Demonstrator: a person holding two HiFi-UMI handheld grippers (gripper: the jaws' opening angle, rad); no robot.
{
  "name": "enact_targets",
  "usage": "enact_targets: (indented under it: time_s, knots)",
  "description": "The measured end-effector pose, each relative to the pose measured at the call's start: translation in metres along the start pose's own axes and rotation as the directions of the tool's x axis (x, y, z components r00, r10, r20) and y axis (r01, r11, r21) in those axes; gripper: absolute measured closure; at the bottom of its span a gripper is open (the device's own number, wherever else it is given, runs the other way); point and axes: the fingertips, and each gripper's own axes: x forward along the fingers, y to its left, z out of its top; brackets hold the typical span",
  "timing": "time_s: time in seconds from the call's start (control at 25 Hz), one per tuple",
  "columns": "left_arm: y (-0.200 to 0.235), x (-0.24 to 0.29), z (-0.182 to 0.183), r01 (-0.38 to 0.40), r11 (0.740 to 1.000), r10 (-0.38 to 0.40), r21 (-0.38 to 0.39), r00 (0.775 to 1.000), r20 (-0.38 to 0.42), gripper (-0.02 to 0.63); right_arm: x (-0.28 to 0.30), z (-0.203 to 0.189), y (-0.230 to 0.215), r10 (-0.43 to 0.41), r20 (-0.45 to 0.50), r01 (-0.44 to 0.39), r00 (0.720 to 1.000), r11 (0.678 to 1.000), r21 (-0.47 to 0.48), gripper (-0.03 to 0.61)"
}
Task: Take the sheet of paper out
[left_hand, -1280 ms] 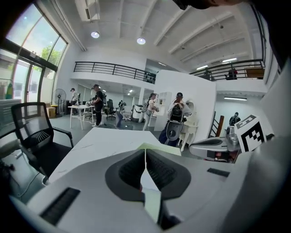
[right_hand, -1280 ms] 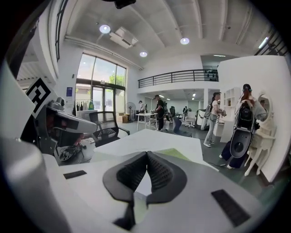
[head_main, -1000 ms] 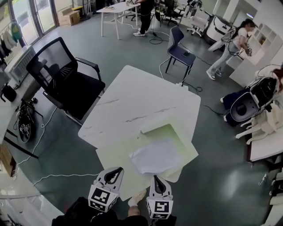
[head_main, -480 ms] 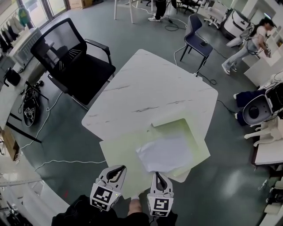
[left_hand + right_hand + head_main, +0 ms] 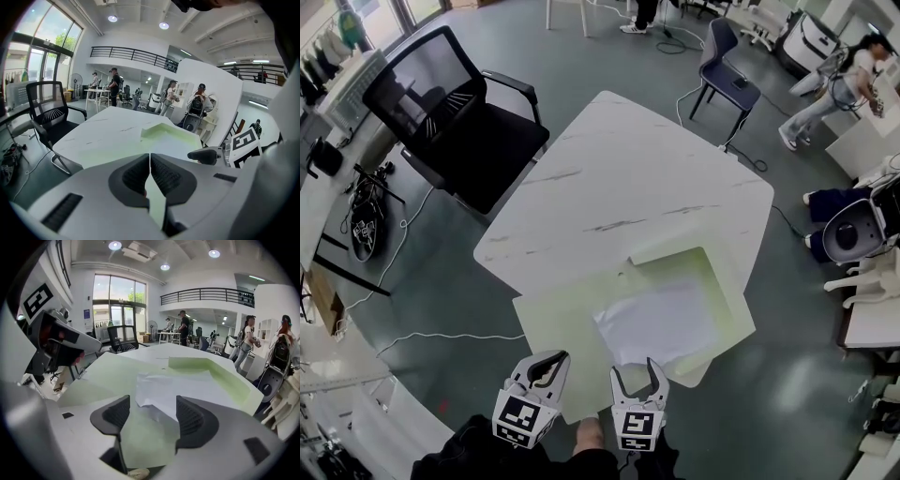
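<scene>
A pale green folder (image 5: 567, 328) lies open on the near corner of the white marble table (image 5: 619, 178). On its right half rests a crumpled white sheet of paper (image 5: 658, 323). My right gripper (image 5: 638, 371) hovers at the folder's near edge, its jaws opening. In the right gripper view (image 5: 152, 411) the near corner of the paper (image 5: 161, 387) lies just ahead of them, and the pads touch nothing. Beside it on the left, my left gripper (image 5: 546, 362) is shut and empty over the folder's left half (image 5: 117, 147). Its jaws (image 5: 150, 159) meet in the left gripper view.
A black office chair (image 5: 455, 117) stands at the table's far left and a blue chair (image 5: 727, 80) beyond its far corner. A person (image 5: 844, 80) stands at the back right. White equipment (image 5: 853, 230) sits on the floor to the right, and cables (image 5: 412, 342) trail at the left.
The right gripper's jaws, shut in both earlier frames, now stand apart. Both grippers have sunk toward the folder's near edge.
</scene>
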Motion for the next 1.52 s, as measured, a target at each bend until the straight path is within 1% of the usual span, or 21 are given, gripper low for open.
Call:
enact_targets:
  time_s: [0.12, 0.24, 0.28, 0.36, 0.52, 0.6, 0.68, 0.84, 1.12, 1.28, 1.52]
  knots:
    - [0.005, 0.003, -0.006, -0.005, 1.0, 0.005, -0.008, 1.0, -0.01, 0.586, 0.011, -0.006, 0.001, 0.005, -0.031, -0.007, 1.0, 0.999, -0.037, 0.253]
    - [0.01, 0.004, -0.007, -0.013, 1.0, 0.013, -0.023, 1.0, -0.012, 0.586, 0.021, -0.012, 0.002, 0.016, -0.07, -0.019, 0.997, 0.999, -0.041, 0.255]
    - [0.011, 0.005, -0.006, -0.014, 1.0, 0.014, -0.026, 1.0, -0.011, 0.586, 0.023, -0.013, 0.003, 0.02, -0.084, -0.023, 0.996, 0.999, -0.039, 0.264]
    - [0.014, 0.005, -0.005, -0.015, 0.999, 0.014, -0.029, 1.0, -0.012, 0.586, 0.025, -0.015, 0.006, 0.027, -0.106, -0.031, 0.994, 0.999, -0.035, 0.331]
    - [0.018, 0.005, -0.005, -0.02, 0.999, 0.019, -0.036, 1.0, -0.013, 0.586, 0.027, -0.015, 0.008, 0.038, -0.125, -0.042, 0.991, 0.999, -0.034, 0.409]
    - [0.019, 0.005, -0.005, -0.022, 0.999, 0.021, -0.036, 1.0, -0.012, 0.586, 0.027, -0.015, 0.005, 0.024, -0.118, -0.029, 0.993, 0.999, -0.039, 0.466]
    - [0.02, 0.005, -0.007, -0.023, 0.999, 0.022, -0.038, 1.0, -0.01, 0.586, 0.027, -0.015, 0.003, 0.012, -0.114, -0.017, 0.993, 0.999, -0.044, 0.501]
    - [0.021, 0.003, -0.008, -0.021, 0.999, 0.021, -0.042, 1.0, -0.012, 0.586, 0.027, -0.015, 0.002, 0.001, -0.117, -0.007, 0.993, 0.999, -0.054, 0.524]
    - [0.02, -0.003, -0.005, -0.021, 0.999, 0.021, -0.042, 1.0, 0.004, 0.586, 0.022, -0.013, 0.005, -0.001, -0.114, -0.008, 0.993, 0.997, -0.071, 0.534]
    - [0.017, -0.012, 0.006, -0.019, 0.999, 0.02, -0.036, 0.999, 0.028, 0.586, 0.01, -0.001, 0.001, -0.018, -0.094, 0.011, 0.995, 0.997, -0.073, 0.535]
    - [0.007, -0.035, 0.025, -0.012, 1.0, 0.013, -0.013, 0.998, 0.069, 0.586, -0.02, 0.028, -0.006, -0.062, -0.04, 0.058, 0.997, 0.995, -0.081, 0.537]
